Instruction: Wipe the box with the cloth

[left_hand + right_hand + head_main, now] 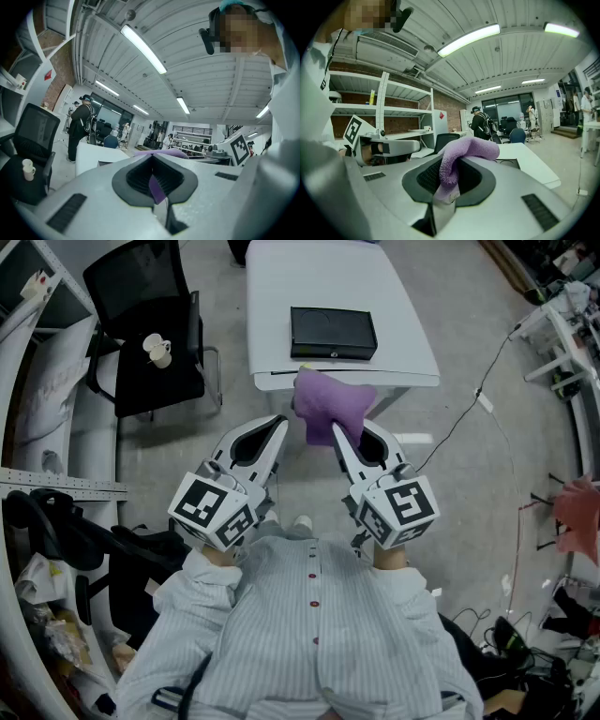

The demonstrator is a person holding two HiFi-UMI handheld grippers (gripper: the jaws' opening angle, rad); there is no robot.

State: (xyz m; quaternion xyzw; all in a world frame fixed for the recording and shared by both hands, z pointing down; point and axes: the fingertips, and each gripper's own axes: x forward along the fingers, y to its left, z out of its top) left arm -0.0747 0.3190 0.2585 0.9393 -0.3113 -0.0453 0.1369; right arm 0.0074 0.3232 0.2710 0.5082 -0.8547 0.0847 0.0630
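Observation:
A flat black box (333, 332) lies on the white table (281, 287) ahead of me; the right gripper view shows the box (509, 162) on the tabletop too. A purple cloth (330, 407) hangs in the air just short of the table's near edge. My right gripper (340, 433) is shut on the cloth (461, 154), which bunches over its jaws. My left gripper (278, 424) is held beside it to the left, shut with nothing in it. In the left gripper view the jaws of that gripper (153, 163) are together, with a strip of cloth (157, 188) showing beyond them.
A black office chair (150, 324) with a white cup (157, 351) on its seat stands left of the table. Shelving and clutter line the left side, and cables (469, 409) run over the floor at the right. A person with a backpack (480, 124) stands far behind the table.

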